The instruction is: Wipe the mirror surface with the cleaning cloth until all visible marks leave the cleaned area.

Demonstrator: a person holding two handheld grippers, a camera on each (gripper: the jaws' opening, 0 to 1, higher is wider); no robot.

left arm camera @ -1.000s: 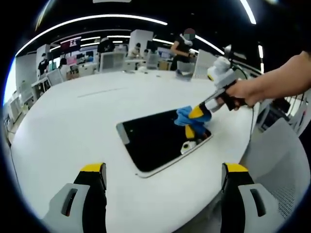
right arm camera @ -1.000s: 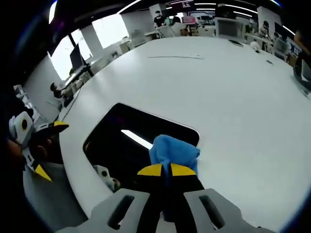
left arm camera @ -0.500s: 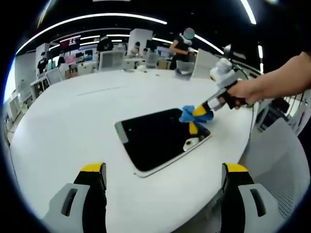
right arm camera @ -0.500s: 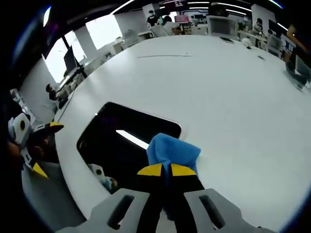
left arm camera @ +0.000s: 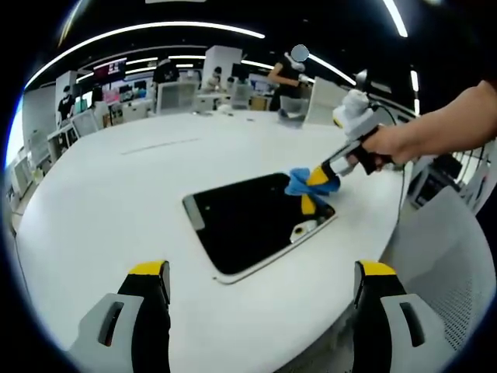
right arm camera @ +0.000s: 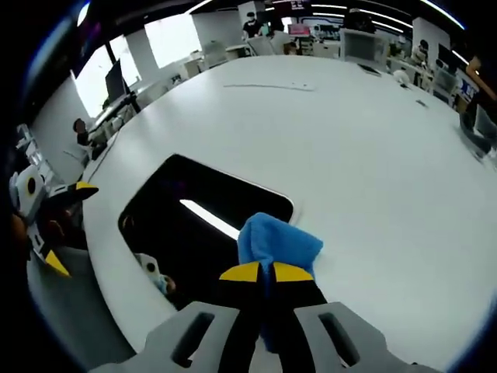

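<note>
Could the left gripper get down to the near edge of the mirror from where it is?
Probably yes: the left gripper is open above bare table, and nothing lies between it and the mirror; the right gripper works the far corner.

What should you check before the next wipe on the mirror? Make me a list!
1. Cloth held tight in the right claw: ok, the claw is shut on it.
2. Cloth touching the mirror: ok, it sits at the mirror's edge nearest the right claw.
3. Mirror lying flat on the table: ok.
4. Left claw out of the way: ok, open and holding nothing, back from the mirror.
5. Marks gone: cannot tell, the glass shows reflections of the lights and the claw.
</note>
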